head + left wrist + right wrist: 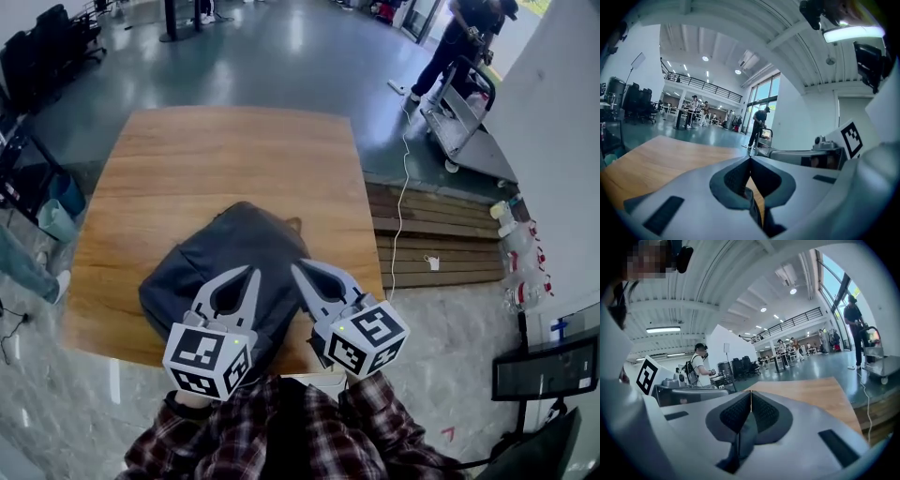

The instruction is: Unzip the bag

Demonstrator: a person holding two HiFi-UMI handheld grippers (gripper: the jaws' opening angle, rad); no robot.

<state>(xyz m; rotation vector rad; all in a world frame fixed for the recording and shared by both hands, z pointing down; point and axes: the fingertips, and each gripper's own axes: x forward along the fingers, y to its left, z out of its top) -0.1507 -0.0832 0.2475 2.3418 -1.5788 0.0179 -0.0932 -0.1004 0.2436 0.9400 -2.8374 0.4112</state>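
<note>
The bag (220, 258), a dark grey backpack, lies flat on the wooden table (216, 155), close to the near edge. The person holds both claws low over its near end. The left gripper (251, 274) is clenched, tips pressed together with nothing pinched between them. The right gripper (297, 268) is the same, and only a sliver of dark fabric shows through the hollow behind its pads.

Neither claw has hold of anything, and this would fit a zip still closed as well as one already run open with the flap lying back in place.

To my eye the bag is soft and slack on smooth wood. Pulling on a zip pull would drag the whole bag unless the other claw pins the cloth near the teeth, and the pull should run along the track, not upward.

I can't make out the zip line or its pull. The claws cover the bag's near end, and their own views look past it to the hall.
</note>
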